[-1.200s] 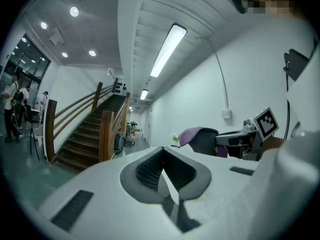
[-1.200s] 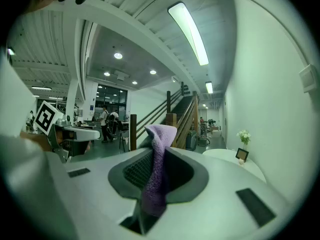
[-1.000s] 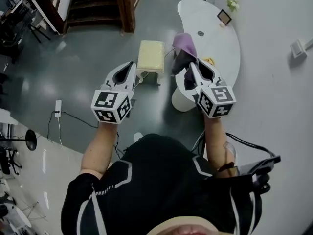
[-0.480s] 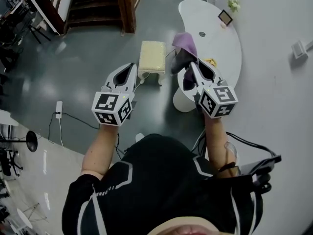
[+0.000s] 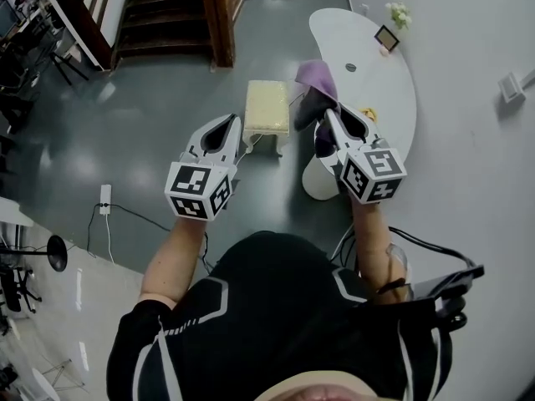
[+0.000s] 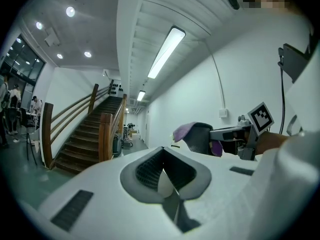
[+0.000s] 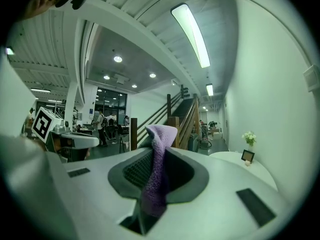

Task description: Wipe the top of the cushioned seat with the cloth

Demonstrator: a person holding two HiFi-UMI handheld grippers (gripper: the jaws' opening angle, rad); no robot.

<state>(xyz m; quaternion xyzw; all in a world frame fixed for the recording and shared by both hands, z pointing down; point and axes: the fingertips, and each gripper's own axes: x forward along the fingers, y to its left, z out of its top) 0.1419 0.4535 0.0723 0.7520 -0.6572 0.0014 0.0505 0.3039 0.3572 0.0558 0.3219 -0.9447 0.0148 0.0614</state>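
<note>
Left gripper (image 5: 230, 124), right gripper (image 5: 330, 119), both closed

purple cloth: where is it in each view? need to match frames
Head view: purple cloth upper centre, in the right claw.
Left gripper view: cloth right of centre, beyond the jaws.
Right gripper view: cloth dead centre, pinched between the jaws.
Shared landmark: wooden staircase.

Beside the smooth white table (image 5: 393, 82), the cream seat (image 5: 267, 107) looks soft and matt, the purple cloth (image 5: 316, 75) nubby, the floor (image 5: 125, 132) glossy.
</note>
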